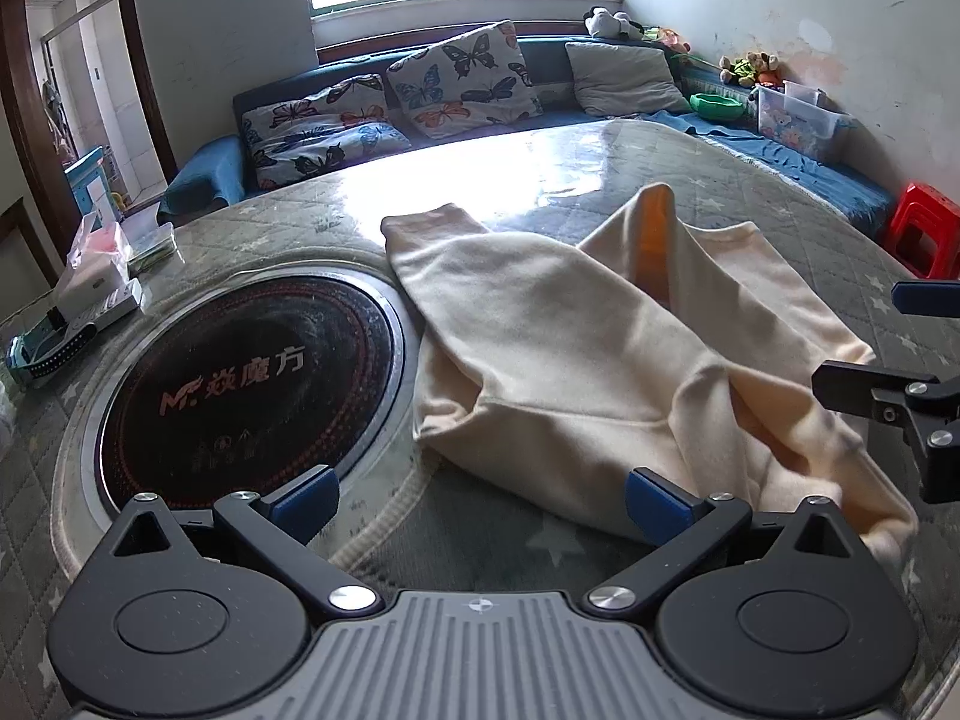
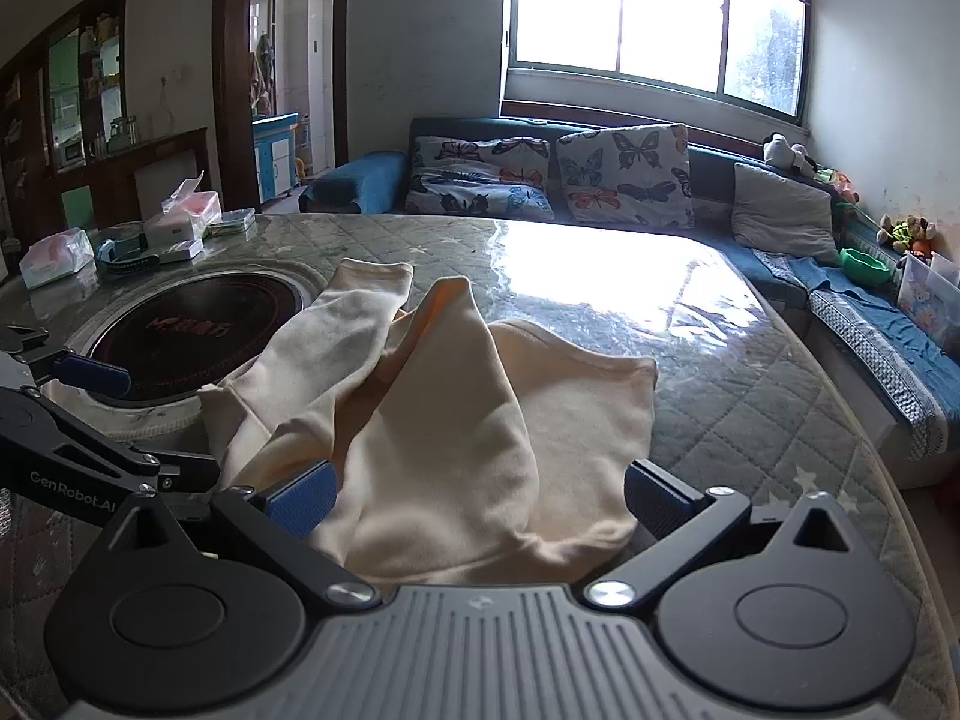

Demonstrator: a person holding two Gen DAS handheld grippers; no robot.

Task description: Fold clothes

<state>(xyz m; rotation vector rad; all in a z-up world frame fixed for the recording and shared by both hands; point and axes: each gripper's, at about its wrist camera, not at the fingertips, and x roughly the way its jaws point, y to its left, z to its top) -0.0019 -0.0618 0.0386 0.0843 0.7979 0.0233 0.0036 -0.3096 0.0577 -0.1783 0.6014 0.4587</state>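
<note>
A cream sweatshirt point(image 1: 570, 360) lies crumpled on the quilted table, one sleeve reaching toward the far side. It also shows in the right wrist view point(image 2: 444, 420). My left gripper point(image 1: 480, 501) is open, just short of the garment's near left edge, with nothing between its jaws. My right gripper point(image 2: 480, 495) is open over the garment's near hem, and cloth lies between its jaws without being pinched. The right gripper also shows at the right edge of the left wrist view point(image 1: 900, 348). The left gripper also shows at the left of the right wrist view point(image 2: 66, 384).
A round black cooktop point(image 1: 240, 384) is set into the table point(image 1: 780, 228) left of the garment. Tissue packs and small boxes point(image 1: 99, 276) sit at the far left. A blue sofa with butterfly cushions point(image 1: 456, 78) stands behind. A red stool point(image 1: 924, 228) stands at the right.
</note>
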